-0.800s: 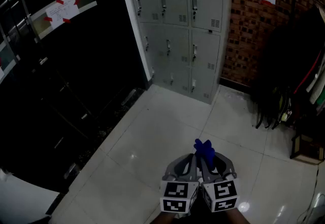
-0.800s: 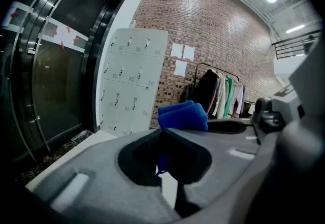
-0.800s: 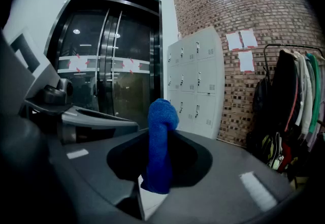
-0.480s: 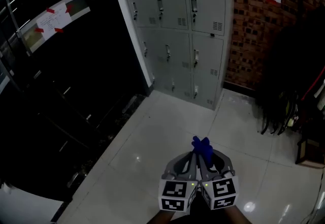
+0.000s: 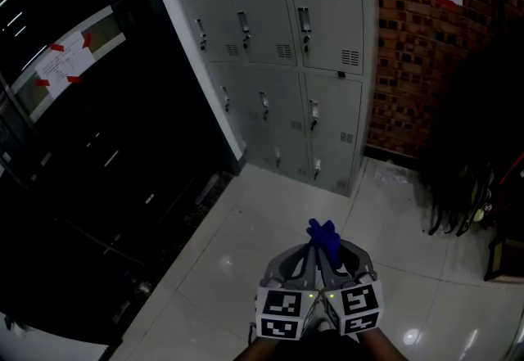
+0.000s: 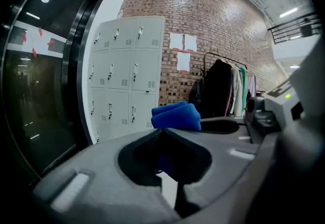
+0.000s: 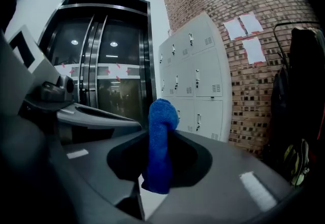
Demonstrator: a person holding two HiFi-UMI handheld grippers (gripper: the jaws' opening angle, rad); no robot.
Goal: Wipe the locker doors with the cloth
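Head view: locker doors [image 5: 286, 65] nearer now, right gripper [image 5: 332, 256] clamping the cloth [image 5: 325, 235], left gripper [image 5: 309, 255] clenched beside.

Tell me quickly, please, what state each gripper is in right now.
Left gripper: closed, apparently pinching the blue cloth at its tips.
Right gripper: closed on the blue cloth, which stands up between its jaws.

I hold my left tool [image 5: 314, 248] and my right tool [image 5: 331, 250] side by side, low in front of me. Both point forward and their tips come together. The jaws of each tool are closed on one blue cloth [image 5: 325, 235].
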